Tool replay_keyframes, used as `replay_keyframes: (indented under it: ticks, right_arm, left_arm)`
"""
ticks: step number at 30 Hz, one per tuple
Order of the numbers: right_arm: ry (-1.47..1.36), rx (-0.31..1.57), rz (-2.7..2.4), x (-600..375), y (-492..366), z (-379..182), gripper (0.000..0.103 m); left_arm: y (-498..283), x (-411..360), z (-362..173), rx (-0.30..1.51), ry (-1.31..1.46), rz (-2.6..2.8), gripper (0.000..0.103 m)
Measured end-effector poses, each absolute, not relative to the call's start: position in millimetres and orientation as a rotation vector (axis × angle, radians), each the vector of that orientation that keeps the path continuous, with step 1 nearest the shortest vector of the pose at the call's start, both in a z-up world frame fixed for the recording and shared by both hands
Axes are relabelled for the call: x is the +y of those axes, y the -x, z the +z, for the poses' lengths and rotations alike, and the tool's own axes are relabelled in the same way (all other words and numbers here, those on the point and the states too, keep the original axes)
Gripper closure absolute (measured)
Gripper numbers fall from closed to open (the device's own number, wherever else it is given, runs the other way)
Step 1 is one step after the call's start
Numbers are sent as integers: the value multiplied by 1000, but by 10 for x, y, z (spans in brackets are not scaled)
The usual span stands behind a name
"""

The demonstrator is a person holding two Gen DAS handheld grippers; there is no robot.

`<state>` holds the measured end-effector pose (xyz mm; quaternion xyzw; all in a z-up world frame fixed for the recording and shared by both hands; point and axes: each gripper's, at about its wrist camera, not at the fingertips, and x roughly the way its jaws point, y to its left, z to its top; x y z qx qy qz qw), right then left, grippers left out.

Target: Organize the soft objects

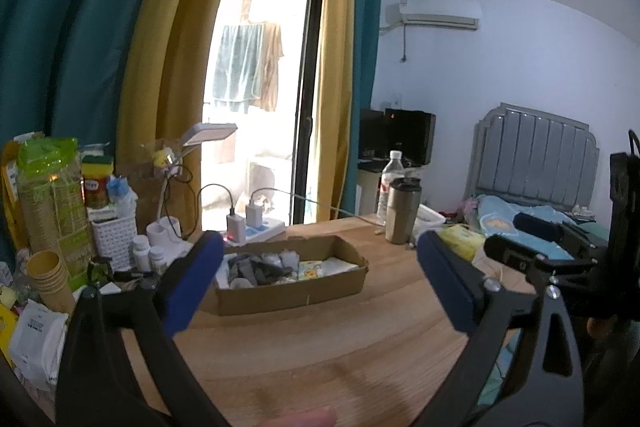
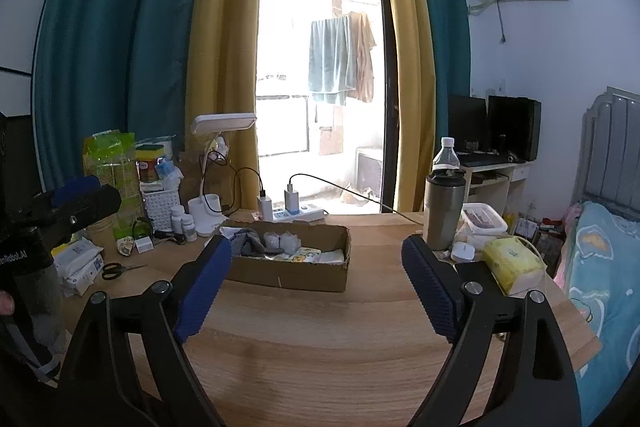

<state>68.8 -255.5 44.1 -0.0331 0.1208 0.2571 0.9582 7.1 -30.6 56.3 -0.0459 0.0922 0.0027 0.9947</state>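
A shallow cardboard box (image 1: 296,293) (image 2: 296,273) sits on the wooden table (image 1: 320,347) (image 2: 320,339). It holds soft items: grey and white socks (image 1: 260,269) (image 2: 256,243) on the left and a folded patterned cloth (image 1: 320,268) (image 2: 312,255) on the right. My left gripper (image 1: 320,279) is open and empty, held above the table in front of the box. My right gripper (image 2: 316,283) is open and empty, also in front of the box. The right gripper's body shows at the right edge of the left wrist view (image 1: 560,259).
A steel tumbler (image 2: 444,211), a water bottle (image 2: 446,155), a white container (image 2: 482,223) and a yellow tissue pack (image 2: 514,265) stand right. A lamp (image 2: 208,187), power strip (image 2: 298,214), pill bottles (image 2: 184,223), scissors (image 2: 118,270), wipes (image 2: 80,263), paper cups (image 1: 50,279) crowd the left. A bed (image 2: 600,267) lies right.
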Motion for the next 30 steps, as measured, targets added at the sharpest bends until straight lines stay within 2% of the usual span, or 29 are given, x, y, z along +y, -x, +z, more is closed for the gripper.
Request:
replay_keyframes:
  ticks: [30]
  right_arm:
    - [79,269,537,-2459,-706,380,14]
  left_arm:
    - [-83,-264,447,213,95,49,5]
